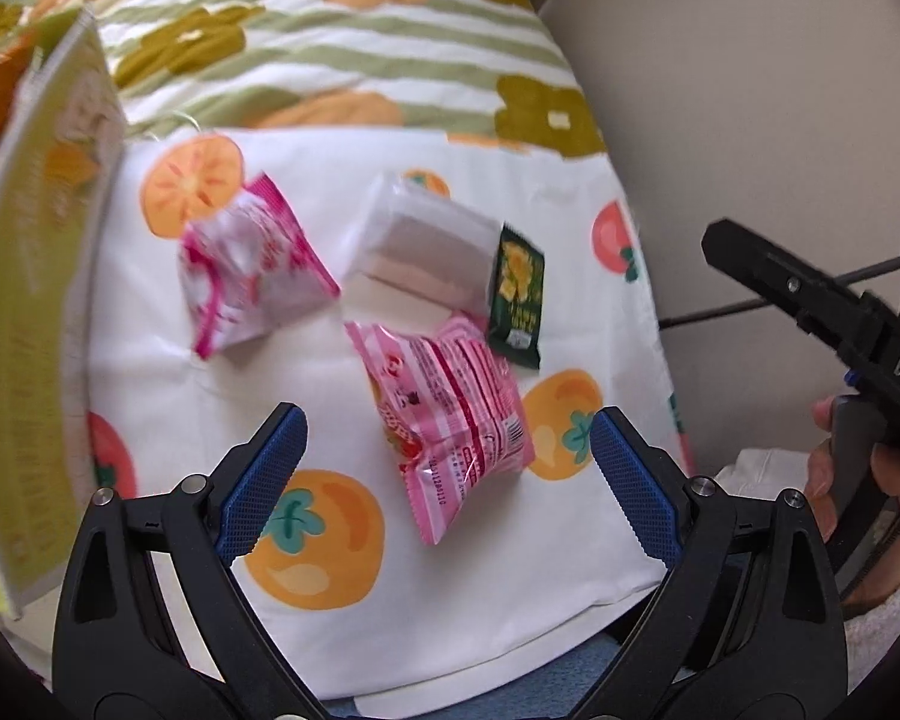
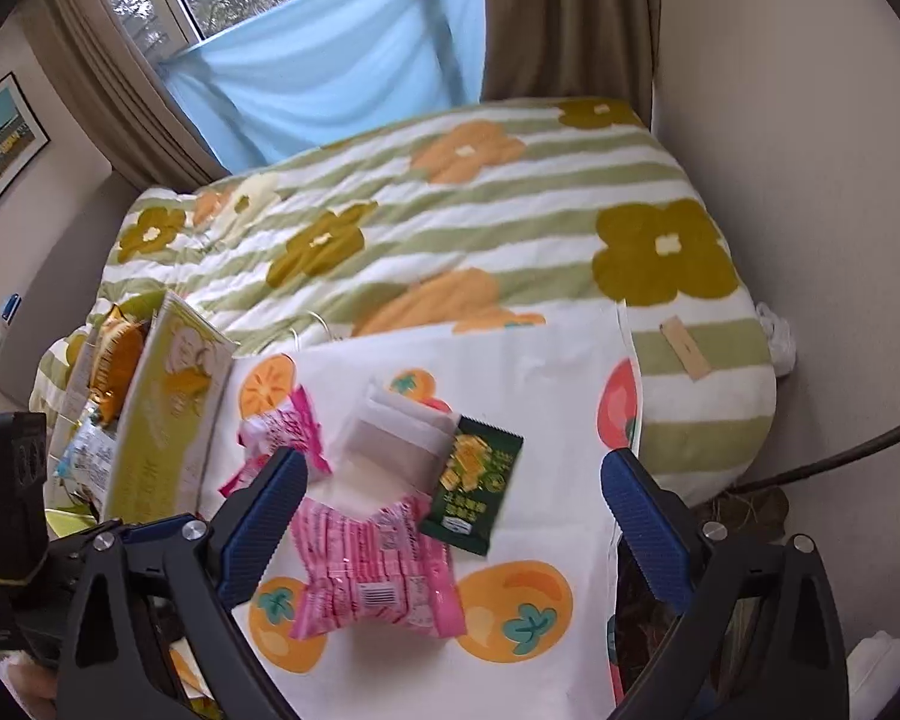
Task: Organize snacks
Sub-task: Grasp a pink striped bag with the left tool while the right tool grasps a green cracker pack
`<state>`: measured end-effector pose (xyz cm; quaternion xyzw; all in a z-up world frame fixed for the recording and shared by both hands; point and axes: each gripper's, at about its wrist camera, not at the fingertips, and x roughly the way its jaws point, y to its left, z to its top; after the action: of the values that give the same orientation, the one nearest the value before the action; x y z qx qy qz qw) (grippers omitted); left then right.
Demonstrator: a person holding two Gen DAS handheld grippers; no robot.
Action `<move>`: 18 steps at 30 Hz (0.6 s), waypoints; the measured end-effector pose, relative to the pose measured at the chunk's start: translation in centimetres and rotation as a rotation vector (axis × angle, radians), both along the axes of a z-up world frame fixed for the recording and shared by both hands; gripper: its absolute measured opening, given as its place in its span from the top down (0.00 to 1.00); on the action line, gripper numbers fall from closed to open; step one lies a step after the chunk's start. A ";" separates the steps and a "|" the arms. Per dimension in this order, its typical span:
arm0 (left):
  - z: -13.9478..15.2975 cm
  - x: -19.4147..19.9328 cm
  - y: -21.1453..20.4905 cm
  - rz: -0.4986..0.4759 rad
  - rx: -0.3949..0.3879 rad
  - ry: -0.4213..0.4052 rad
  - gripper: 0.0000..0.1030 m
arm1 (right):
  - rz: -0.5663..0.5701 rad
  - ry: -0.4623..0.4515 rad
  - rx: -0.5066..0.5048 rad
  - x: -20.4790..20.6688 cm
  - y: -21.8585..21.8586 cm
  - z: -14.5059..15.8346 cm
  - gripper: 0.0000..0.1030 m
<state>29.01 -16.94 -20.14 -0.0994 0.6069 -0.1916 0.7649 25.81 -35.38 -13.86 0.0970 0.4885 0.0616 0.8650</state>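
Four snacks lie loose on the fruit-print cloth (image 1: 168,396) — pink packet (image 1: 450,420) nearest. Both tools — left tool (image 1: 447,480), right tool (image 2: 453,525) — spread, empty; sorting barely begun.

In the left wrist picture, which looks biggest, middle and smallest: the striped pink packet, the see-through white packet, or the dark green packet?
As they look in that view:
1. striped pink packet, though it lies nearest the camera, which may flatter it
2. see-through white packet
3. dark green packet, clearly the smallest

Black grippers (image 1: 449,477) — blue ribbed pads, silver screws; white fleecy sleeve (image 1: 888,606).
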 end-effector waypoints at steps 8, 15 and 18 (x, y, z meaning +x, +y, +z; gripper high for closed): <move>-5.4 1.2 -1.5 -0.036 -0.011 0.089 0.08 | 0.007 0.101 -0.065 1.9 0.4 -6.3 0.06; -7.9 1.6 -2.3 -0.071 -0.012 0.150 0.08 | 0.038 0.169 -0.184 4.1 1.7 -10.5 0.12; -7.9 1.8 -2.4 -0.072 -0.009 0.136 0.14 | 0.039 0.188 -0.186 4.7 1.9 -11.5 0.13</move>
<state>30.84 -19.31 -28.07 -0.0937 0.6600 -0.2144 0.7139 30.51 -33.51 -25.33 0.0122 0.5728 0.0237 0.8193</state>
